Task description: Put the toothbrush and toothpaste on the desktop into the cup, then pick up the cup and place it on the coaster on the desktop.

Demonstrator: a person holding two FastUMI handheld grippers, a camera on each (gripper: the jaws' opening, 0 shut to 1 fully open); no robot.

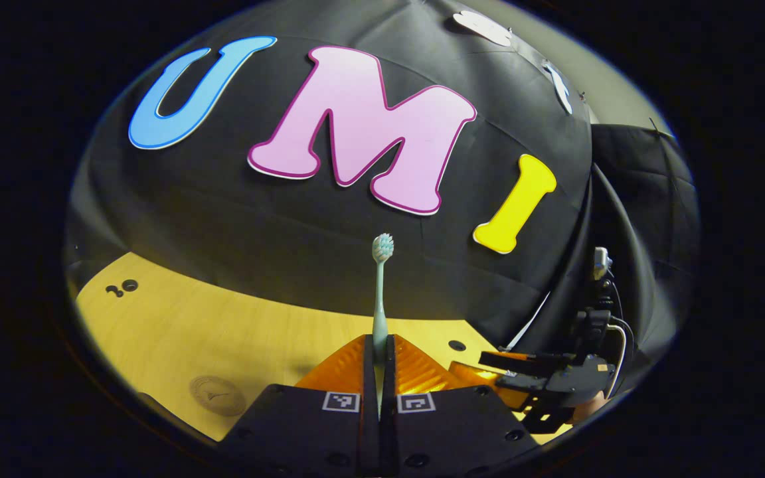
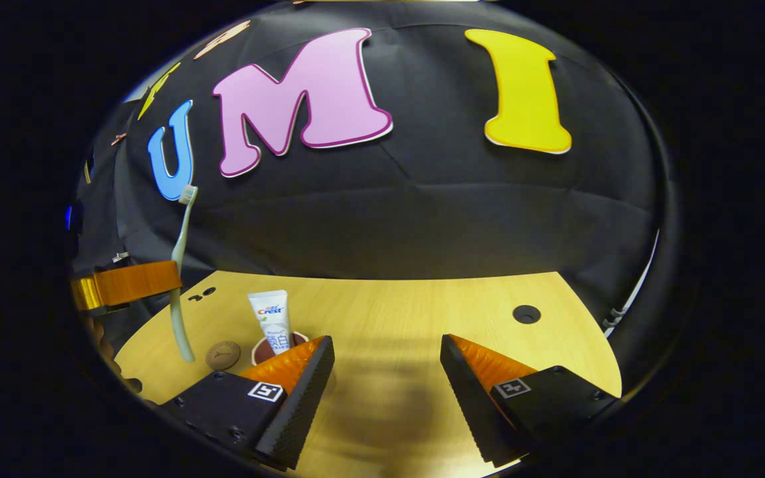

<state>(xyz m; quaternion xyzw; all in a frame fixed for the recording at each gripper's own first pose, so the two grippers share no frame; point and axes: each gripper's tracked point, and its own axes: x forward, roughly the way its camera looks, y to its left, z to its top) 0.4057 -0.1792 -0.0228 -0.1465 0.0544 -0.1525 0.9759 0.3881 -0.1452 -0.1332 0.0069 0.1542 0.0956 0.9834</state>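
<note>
Toothbrush (image 1: 380,299) pinched upright between the 2 pressed-together fingers of the left gripper (image 1: 378,375), bristles at the top, handle end hidden between the pads. In the right gripper view the same brush hangs in the air at the left, its lower end above the wooden desktop (image 2: 409,312) and clear of it.

Toothpaste (image 2: 271,318) stands tilted inside the small brown cup (image 2: 261,350), cap end down, so 1 of the 2 items is already in. The round brown coaster (image 2: 223,355) lies flat just beside the cup, on its left in this view.

The right gripper (image 2: 389,378) hovers low over the desktop with its fingers spread wide and nothing between them; its left finger partly covers the cup.

Likely risks from here: the cup looks small and the tube already takes up much of its mouth, so the brush could strike the rim or the tube and tip the cup over. The grip sits low on a long thin handle, so the brush might pivot or slip between the pads as it is lowered. Once both are in, the load may be top-heavy, and carrying the cup to the coaster could spill them.
</note>
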